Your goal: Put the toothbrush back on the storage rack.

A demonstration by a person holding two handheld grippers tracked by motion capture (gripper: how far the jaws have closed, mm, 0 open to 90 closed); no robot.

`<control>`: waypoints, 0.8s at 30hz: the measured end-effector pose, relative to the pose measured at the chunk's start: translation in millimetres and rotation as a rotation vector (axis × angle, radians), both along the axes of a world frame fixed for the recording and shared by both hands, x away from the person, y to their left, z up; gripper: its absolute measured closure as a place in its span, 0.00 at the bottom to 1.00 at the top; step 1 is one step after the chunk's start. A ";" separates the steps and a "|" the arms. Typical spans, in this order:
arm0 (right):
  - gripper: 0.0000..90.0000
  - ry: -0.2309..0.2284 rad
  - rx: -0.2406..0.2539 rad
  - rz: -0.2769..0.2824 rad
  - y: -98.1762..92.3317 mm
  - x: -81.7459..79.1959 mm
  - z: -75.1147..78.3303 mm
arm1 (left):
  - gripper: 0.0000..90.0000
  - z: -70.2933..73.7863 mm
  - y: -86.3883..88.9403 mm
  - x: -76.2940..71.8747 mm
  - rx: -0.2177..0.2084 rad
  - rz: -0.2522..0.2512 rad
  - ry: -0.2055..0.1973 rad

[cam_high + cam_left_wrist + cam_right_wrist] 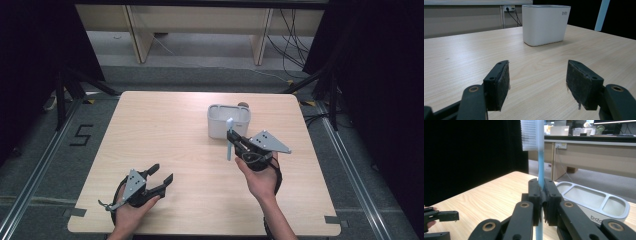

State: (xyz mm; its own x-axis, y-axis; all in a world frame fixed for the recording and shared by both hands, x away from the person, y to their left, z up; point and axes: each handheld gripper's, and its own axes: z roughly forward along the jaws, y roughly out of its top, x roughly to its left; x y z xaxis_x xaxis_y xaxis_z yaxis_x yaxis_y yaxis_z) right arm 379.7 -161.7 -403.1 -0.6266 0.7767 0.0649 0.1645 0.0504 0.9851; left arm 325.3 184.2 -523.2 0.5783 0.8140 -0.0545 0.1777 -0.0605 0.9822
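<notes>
Right gripper point(235, 142) is clamped on a light-blue toothbrush point(229, 142); jaws closed tight on the handle, roughly at mid-length; brush held upright, long axis near vertical, bristle head point(529, 135) at the top, lower handle hanging below the jaws. White holder point(229, 121), a rounded-rectangular tub with divided compartments, stands on the wooden table point(165, 125) just beyond the brush, towards the far edge; brush is near its front wall, not yet over the openings. Judgement: if the brush is bound for the holder, the handle tip must travel forward and then down into a compartment; right hand is clearly the nearer one.

Left gripper point(159, 181) rests low near the table's front-left, well apart from the holder; jaws spread wide, nothing between the pads point(504, 83).

Right gripper view shows three compartments in the holder top point(599, 200); left gripper view gives the plain front wall with a small logo point(545, 25); high view gives the layout; small brown object behind the holder, unidentifiable.
</notes>
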 end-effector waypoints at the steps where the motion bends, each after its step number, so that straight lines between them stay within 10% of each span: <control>1: 0.96 0.004 -0.001 -0.004 -0.8 0.1 0.4 | 0.39 0.0 -0.1 0.0 0.000 0.001 0.000; 24: 0.96 -0.020 -0.002 -0.072 -14.6 21.6 13.4 | 0.40 -0.1 -2.5 -1.1 0.003 0.011 -0.007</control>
